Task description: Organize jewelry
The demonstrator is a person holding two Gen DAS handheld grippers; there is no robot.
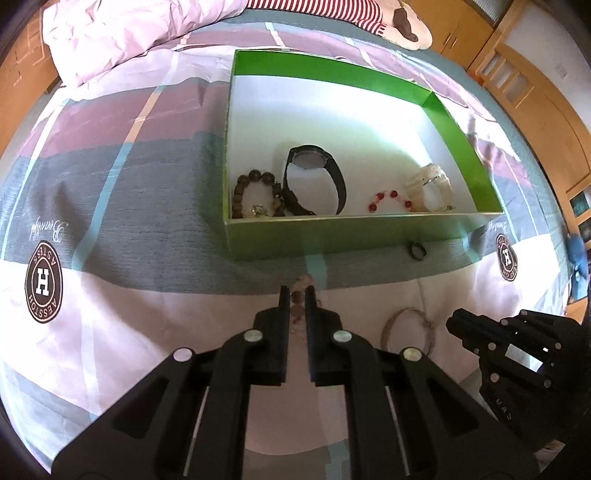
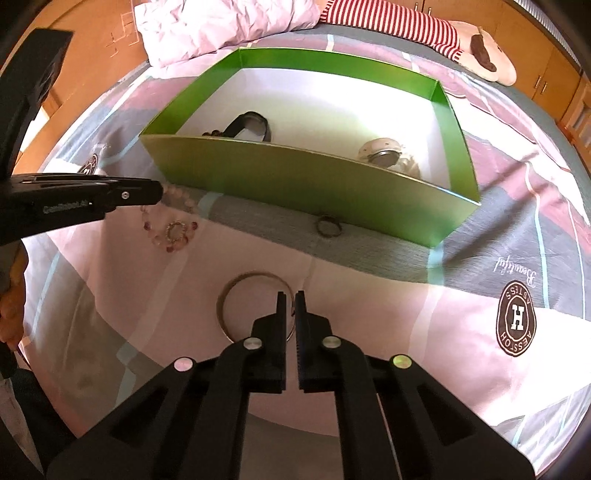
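A green box (image 1: 332, 236) (image 2: 303, 184) with a white floor lies on the bed. In it are a black watch (image 1: 314, 177), a dark bead bracelet (image 1: 255, 195), a red bead bracelet (image 1: 388, 199) and a white watch (image 1: 430, 186). My left gripper (image 1: 297, 291) (image 2: 157, 192) is shut on a pink bead bracelet (image 1: 297, 295) (image 2: 171, 229) on the bedspread. My right gripper (image 2: 291, 299) (image 1: 452, 323) is shut on the rim of a thin metal bangle (image 2: 236, 295) (image 1: 406, 328). A small dark ring (image 1: 417, 251) (image 2: 327, 225) lies in front of the box.
The patterned bedspread (image 1: 129, 206) spreads all around. A crumpled pink duvet (image 1: 122, 33) and a striped plush toy (image 2: 443, 33) lie behind the box. Wooden cupboards (image 1: 535, 81) stand at the right.
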